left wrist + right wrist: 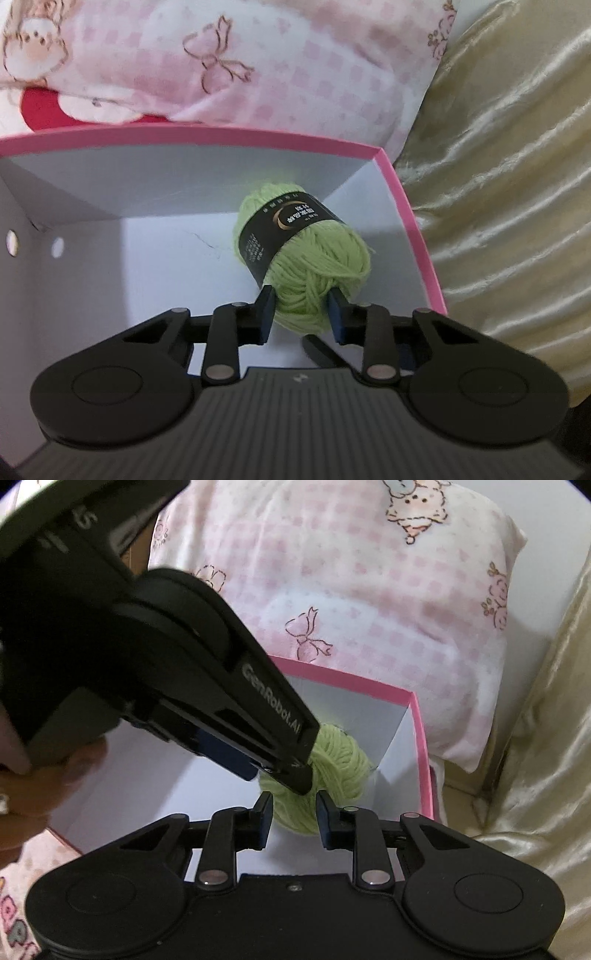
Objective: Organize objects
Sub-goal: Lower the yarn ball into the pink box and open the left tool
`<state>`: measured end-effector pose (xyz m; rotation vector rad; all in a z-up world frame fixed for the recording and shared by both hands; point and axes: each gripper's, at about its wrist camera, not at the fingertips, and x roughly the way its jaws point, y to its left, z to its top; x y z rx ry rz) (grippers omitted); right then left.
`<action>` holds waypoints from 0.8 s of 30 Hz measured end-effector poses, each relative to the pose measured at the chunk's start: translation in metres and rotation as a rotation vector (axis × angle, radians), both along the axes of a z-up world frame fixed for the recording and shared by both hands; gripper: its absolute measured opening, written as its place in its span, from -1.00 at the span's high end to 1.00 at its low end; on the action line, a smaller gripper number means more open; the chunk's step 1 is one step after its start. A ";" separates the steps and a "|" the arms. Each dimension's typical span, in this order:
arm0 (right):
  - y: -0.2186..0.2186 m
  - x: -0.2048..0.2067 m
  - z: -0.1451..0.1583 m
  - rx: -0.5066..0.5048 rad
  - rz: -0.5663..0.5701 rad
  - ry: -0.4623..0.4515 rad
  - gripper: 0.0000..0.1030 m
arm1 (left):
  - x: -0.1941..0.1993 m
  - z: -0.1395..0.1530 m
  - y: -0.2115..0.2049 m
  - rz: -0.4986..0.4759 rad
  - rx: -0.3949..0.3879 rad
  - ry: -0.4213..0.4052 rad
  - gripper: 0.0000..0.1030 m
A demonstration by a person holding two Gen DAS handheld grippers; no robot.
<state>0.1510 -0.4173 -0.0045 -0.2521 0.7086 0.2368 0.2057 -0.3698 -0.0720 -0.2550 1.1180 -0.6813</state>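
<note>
Green yarn [303, 254] sits inside the pink-rimmed box [413, 229], in its far right corner, against the walls. Left gripper [302, 314] is clamped on the yarn's near end, pads pressing into the strands. Right gripper [293, 818] is also closed on the near end, beside the left one. Judgement: the double hold steadies a soft ball during placement. A pillow [369, 590] lies beyond.

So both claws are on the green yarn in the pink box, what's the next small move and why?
Probably open both claws and let go. The yarn already sits inside the box, near its right wall, with the left claw and right claw pinching it.
</note>
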 end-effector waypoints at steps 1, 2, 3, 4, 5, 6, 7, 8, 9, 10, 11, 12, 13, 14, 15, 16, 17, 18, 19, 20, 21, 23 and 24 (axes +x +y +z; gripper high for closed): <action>0.000 0.001 -0.002 0.006 0.003 0.007 0.51 | 0.001 0.000 -0.002 0.005 0.005 0.007 0.47; 0.000 0.002 -0.003 0.002 0.004 0.011 0.63 | 0.001 0.000 -0.003 0.002 0.012 0.006 0.47; 0.001 0.003 -0.004 -0.017 -0.004 0.008 0.71 | 0.001 0.000 -0.005 -0.008 0.016 -0.004 0.47; 0.002 0.003 -0.005 -0.035 -0.013 0.006 0.80 | 0.001 0.001 -0.005 -0.012 0.020 -0.012 0.47; 0.003 0.003 -0.006 -0.046 -0.020 0.010 0.80 | 0.000 0.001 -0.005 -0.016 0.022 -0.015 0.47; 0.002 0.001 -0.006 -0.042 -0.028 0.013 0.80 | 0.000 0.001 -0.005 -0.022 0.023 -0.019 0.47; 0.001 0.001 -0.005 -0.028 -0.028 0.016 0.80 | 0.000 0.001 -0.006 -0.026 0.026 -0.023 0.47; 0.000 0.000 -0.005 -0.009 -0.023 0.020 0.79 | 0.001 0.001 -0.008 -0.029 0.027 -0.022 0.47; -0.001 0.000 -0.004 0.001 -0.021 0.022 0.79 | 0.002 -0.001 -0.009 -0.031 0.029 -0.018 0.47; -0.002 0.000 -0.004 0.006 -0.024 0.022 0.79 | 0.004 -0.002 -0.011 -0.024 0.026 -0.008 0.47; -0.002 0.001 -0.006 0.007 -0.031 0.022 0.77 | 0.004 -0.004 -0.011 -0.014 0.015 0.005 0.47; -0.003 0.002 -0.007 0.007 -0.039 0.025 0.75 | 0.005 -0.006 -0.012 -0.010 0.010 0.019 0.47; -0.004 0.002 -0.008 0.012 -0.051 0.031 0.72 | 0.005 -0.008 -0.013 -0.009 0.008 0.029 0.47; -0.005 0.002 -0.009 0.025 -0.065 0.038 0.70 | 0.004 -0.011 -0.014 -0.012 0.012 0.035 0.46; -0.007 0.001 -0.010 0.043 -0.073 0.043 0.70 | 0.003 -0.013 -0.015 -0.018 0.025 0.041 0.46; -0.008 -0.001 -0.010 0.054 -0.076 0.045 0.70 | 0.002 -0.015 -0.017 -0.023 0.052 0.049 0.46; -0.009 -0.003 -0.010 0.061 -0.080 0.045 0.70 | 0.001 -0.018 -0.018 -0.027 0.078 0.053 0.45; -0.010 -0.004 -0.010 0.062 -0.082 0.047 0.70 | -0.001 -0.018 -0.018 -0.031 0.097 0.053 0.44; -0.010 -0.004 -0.011 0.067 -0.079 0.057 0.66 | -0.003 -0.017 -0.017 -0.039 0.107 0.044 0.45; -0.010 -0.004 -0.011 0.071 -0.078 0.061 0.59 | -0.004 -0.015 -0.016 -0.047 0.115 0.029 0.45; -0.009 -0.005 -0.011 0.071 -0.077 0.062 0.56 | -0.006 -0.012 -0.014 -0.052 0.124 0.014 0.42; -0.007 -0.005 -0.011 0.054 -0.069 0.061 0.51 | -0.007 -0.007 -0.012 -0.066 0.154 -0.018 0.34; -0.006 -0.005 -0.011 0.045 -0.067 0.057 0.50 | -0.007 -0.004 -0.011 -0.073 0.166 -0.030 0.23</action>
